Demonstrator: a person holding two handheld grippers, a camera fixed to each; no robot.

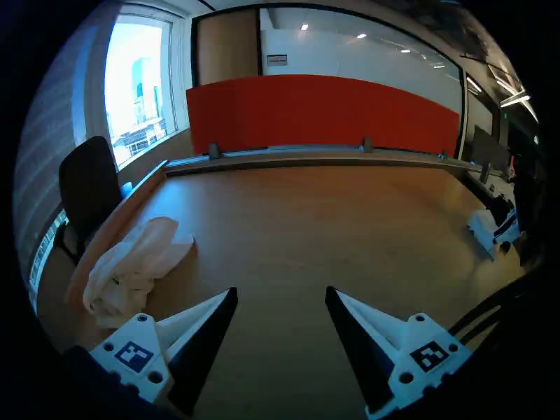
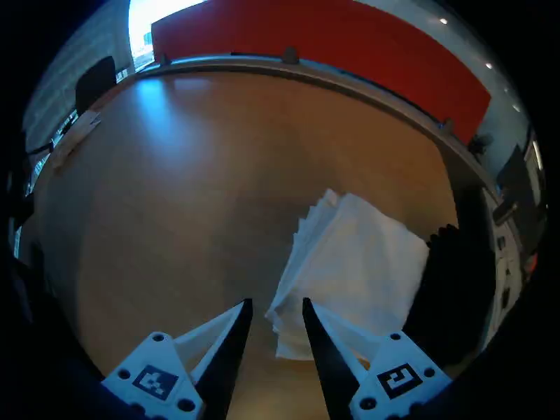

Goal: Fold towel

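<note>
in the left gripper view the left gripper (image 1: 280, 290) hangs released over the wooden counter (image 1: 315, 217), its two fingers spread wide with bare wood between them. the towel (image 1: 136, 266) lies at about 8 o'clock, near the counter's left edge and just beyond the left finger. it is white to cream, unfolded and crumpled into a soft heap with deep creases, one flatter flap reaching toward 3 o'clock. a black chair (image 1: 87, 185) stands past the counter's edge at 9 o'clock, a bright window (image 1: 140, 91) at 11 o'clock, and a red divider (image 1: 315, 112) runs along the far edge at 12 o'clock. the right gripper (image 1: 493, 231) shows small at 3 o'clock, well apart from the towel.

in the right gripper view the right gripper (image 2: 274, 302) is partly open, the fingers a narrow gap apart and low over the counter (image 2: 175, 196). a stack (image 2: 357, 273) of white folded cloths lies flat at about 4 o'clock, its layered edges fanned along the left side. its near corner reaches into the gap between the fingertips, closer to the right finger, with wood showing beside the left one, so nothing is gripped. the divider (image 2: 336, 35) curves across at 12 to 2 o'clock.
</note>
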